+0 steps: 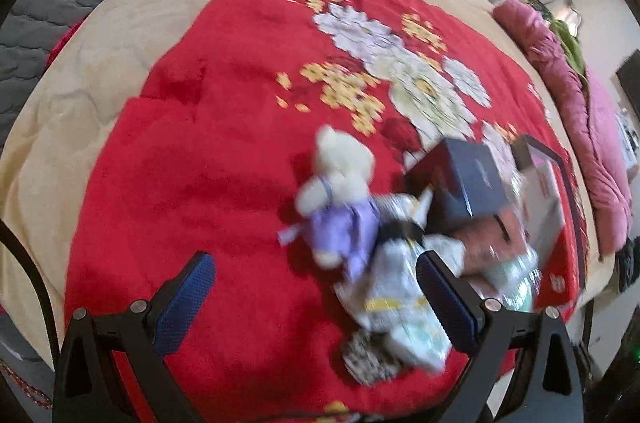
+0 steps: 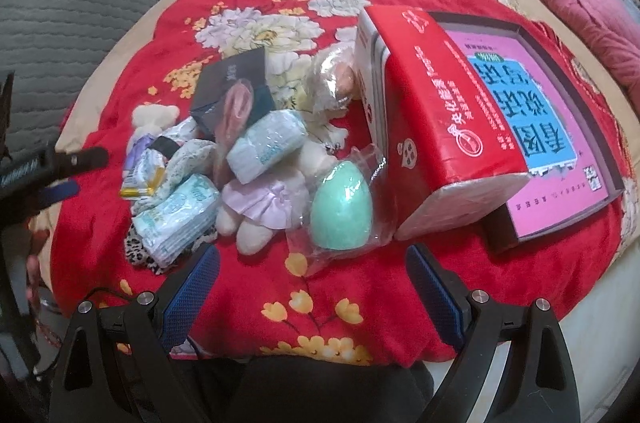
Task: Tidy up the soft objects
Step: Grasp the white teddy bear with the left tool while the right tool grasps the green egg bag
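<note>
Red and flowery, the blanket (image 2: 248, 307) covers the middle of a big bed, and a heap of small things sits on it toward its right edge. On the left side of the heap lies a little white teddy bear (image 1: 340, 179) in a purple dress, with soft tissue packs (image 2: 176, 219) just beside it and a leopard-print cloth (image 2: 140, 255) poking out under them. In the middle, a dark box (image 2: 236, 91) leans on top of the soft things, and a second soft doll (image 2: 272, 199) lies half buried under a tissue pack. Next comes a green egg (image 2: 342, 211) in a clear bag, touching the big red box (image 2: 436, 127), which leans on a pink book (image 2: 532, 127) in a tray near the blanket's right edge. The left gripper (image 1: 316, 299) is released and holds nothing, and the right gripper (image 2: 312, 287) is also spread wide and holds nothing. I think pulling a soft toy out could tip the dark box, because it rests on the heap. The slippery bag could also slide away from the fingers. The left view is blurry and hides the egg, but it shows the teddy's whole body. The right view is sharp and shows the egg, the buried doll and the book.
</note>
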Action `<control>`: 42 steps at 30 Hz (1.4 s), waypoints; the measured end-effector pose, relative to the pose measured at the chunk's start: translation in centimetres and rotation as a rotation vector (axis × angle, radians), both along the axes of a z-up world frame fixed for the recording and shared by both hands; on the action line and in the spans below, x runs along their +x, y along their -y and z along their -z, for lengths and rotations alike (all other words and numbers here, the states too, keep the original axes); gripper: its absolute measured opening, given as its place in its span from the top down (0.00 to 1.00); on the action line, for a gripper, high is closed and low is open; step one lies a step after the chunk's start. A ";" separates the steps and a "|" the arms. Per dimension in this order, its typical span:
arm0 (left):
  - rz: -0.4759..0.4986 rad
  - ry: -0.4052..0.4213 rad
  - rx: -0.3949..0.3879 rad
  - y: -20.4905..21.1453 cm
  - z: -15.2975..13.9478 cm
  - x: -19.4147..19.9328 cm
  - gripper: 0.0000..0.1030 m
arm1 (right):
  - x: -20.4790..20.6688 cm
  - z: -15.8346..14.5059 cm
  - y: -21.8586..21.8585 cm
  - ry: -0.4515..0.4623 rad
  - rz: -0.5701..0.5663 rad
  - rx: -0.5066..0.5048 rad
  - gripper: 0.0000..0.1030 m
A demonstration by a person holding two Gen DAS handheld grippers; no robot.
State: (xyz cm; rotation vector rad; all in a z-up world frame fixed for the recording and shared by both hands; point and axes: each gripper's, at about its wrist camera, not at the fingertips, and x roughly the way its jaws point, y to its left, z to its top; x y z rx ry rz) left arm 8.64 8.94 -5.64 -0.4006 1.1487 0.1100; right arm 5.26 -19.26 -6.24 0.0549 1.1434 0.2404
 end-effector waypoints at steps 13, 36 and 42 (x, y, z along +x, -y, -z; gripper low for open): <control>-0.001 -0.072 -0.015 -0.7 3.3 5.8 0.11 | 1.8 1.7 2.2 -0.082 0.139 0.059 0.09; 0.019 -0.117 -0.182 -0.4 5.7 7.0 0.60 | 2.0 3.3 3.0 -0.097 0.207 0.076 0.51; 0.030 -0.081 -0.171 -0.8 4.1 6.5 0.62 | 0.6 1.7 3.4 -0.078 0.197 0.087 0.51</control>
